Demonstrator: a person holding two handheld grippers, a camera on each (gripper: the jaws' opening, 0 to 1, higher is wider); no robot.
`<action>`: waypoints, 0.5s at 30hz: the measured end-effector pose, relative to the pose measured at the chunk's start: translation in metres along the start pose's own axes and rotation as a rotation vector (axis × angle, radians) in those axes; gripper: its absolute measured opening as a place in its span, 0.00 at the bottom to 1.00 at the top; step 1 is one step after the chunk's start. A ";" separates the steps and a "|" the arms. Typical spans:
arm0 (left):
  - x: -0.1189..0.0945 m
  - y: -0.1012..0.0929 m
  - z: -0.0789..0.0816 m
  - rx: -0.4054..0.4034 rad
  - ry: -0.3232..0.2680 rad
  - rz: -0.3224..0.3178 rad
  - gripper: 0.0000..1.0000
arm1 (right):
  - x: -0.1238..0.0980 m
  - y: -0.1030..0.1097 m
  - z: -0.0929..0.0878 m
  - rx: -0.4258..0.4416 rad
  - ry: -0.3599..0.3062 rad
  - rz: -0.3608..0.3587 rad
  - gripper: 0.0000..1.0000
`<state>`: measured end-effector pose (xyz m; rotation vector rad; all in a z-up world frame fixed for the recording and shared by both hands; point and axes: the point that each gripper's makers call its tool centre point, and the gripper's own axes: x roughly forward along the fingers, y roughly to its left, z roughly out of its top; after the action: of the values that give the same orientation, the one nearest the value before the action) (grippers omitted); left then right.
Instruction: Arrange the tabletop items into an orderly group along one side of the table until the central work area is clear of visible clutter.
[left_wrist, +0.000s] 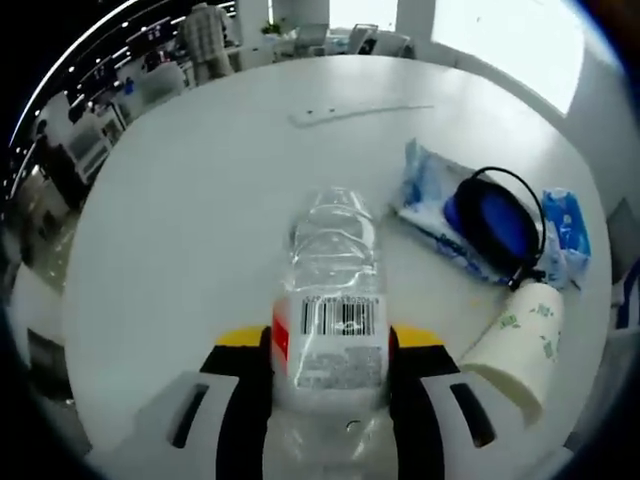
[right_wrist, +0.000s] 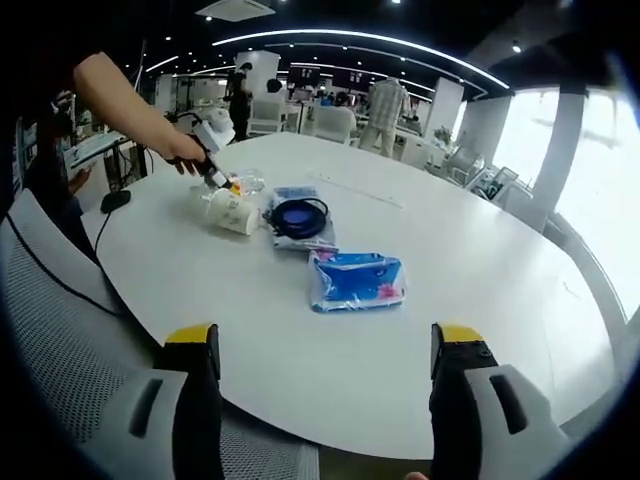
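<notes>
In the left gripper view my left gripper (left_wrist: 330, 395) is clenched on a clear bottle (left_wrist: 332, 315), which lies lengthwise between the jaws in the lower middle of the frame, its barcode label facing up. At lower right of this view a paper cup (left_wrist: 520, 345) lies on its side, just beside the bottle. Above the cup, a blue bowl (left_wrist: 492, 218) rests on a wipes pack (left_wrist: 425, 195), and a blue pouch (left_wrist: 566, 225) is at the right edge. In the right gripper view my right gripper (right_wrist: 325, 400) is released, with nothing between its jaws, over the near edge of the white table (right_wrist: 480, 290). A blue packet (right_wrist: 357, 281) lies in the centre of that frame, well apart from the cup, bowl and bottle at upper left.
</notes>
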<state>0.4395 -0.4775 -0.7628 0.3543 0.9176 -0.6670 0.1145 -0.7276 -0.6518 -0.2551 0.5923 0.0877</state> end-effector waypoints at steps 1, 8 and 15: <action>0.000 0.000 0.000 0.003 -0.001 -0.002 0.42 | 0.000 0.000 0.000 0.001 0.000 0.000 0.87; 0.000 0.001 -0.001 0.034 0.012 -0.030 0.40 | 0.000 0.000 0.001 0.006 -0.005 0.000 0.87; -0.002 0.001 -0.003 0.069 0.037 -0.060 0.37 | 0.000 -0.001 0.001 0.004 -0.004 -0.003 0.86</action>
<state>0.4380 -0.4744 -0.7630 0.4029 0.9452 -0.7501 0.1146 -0.7280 -0.6511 -0.2517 0.5877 0.0844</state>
